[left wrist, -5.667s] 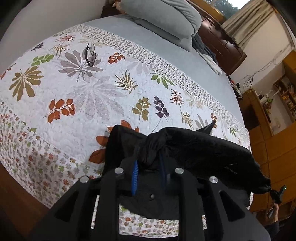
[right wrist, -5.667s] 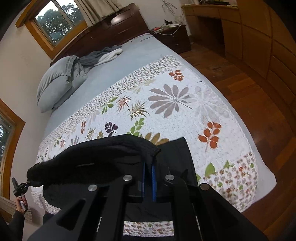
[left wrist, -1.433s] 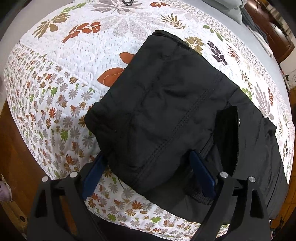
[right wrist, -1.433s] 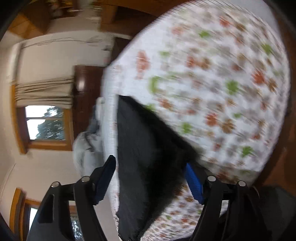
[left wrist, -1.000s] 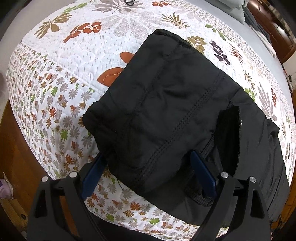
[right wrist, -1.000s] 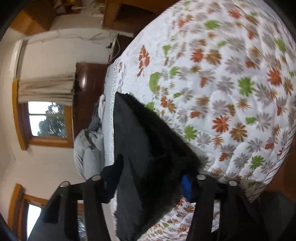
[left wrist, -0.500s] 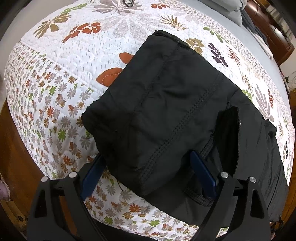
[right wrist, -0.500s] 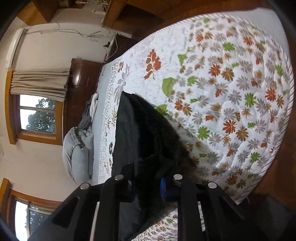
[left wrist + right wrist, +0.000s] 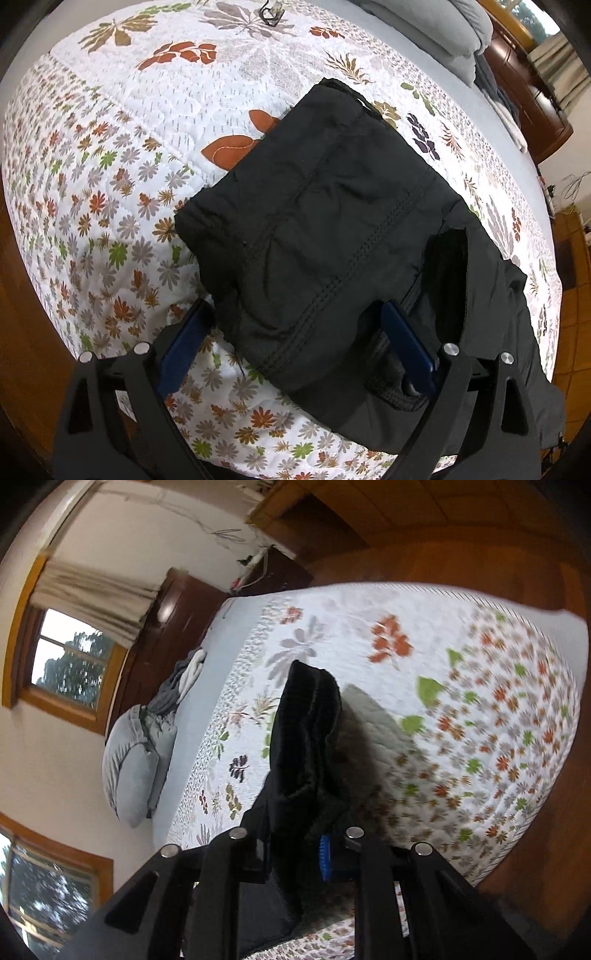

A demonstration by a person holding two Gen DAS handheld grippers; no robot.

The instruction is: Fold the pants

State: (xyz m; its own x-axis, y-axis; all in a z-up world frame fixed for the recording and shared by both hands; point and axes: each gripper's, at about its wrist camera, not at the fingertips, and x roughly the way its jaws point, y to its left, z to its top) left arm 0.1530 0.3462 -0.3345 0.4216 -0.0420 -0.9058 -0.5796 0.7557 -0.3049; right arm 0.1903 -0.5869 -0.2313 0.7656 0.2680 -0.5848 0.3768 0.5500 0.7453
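Black pants point(image 9: 332, 221) lie folded on the floral quilt point(image 9: 129, 184) near the bed's front edge. My left gripper point(image 9: 295, 347) stands open and wide, a blue pad at each side of the fold's near edge, with the cloth between them unpressed. In the right wrist view, my right gripper point(image 9: 295, 853) is shut on a bunched edge of the pants point(image 9: 306, 738). That edge hangs lifted above the quilt point(image 9: 480, 701) and casts a shadow on it. Cloth hides one right finger; a blue pad point(image 9: 325, 856) shows on the other.
Grey pillows point(image 9: 133, 768) and loose clothes lie at the bed's head by a dark headboard point(image 9: 159, 635). Eyeglasses point(image 9: 271, 13) rest on the far quilt. Wooden floor point(image 9: 480, 554) surrounds the bed, with cabinets beyond.
My right gripper has closed on the pants' edge and raised it off the quilt, rolling as it rose. The left gripper has shifted slightly and stays open.
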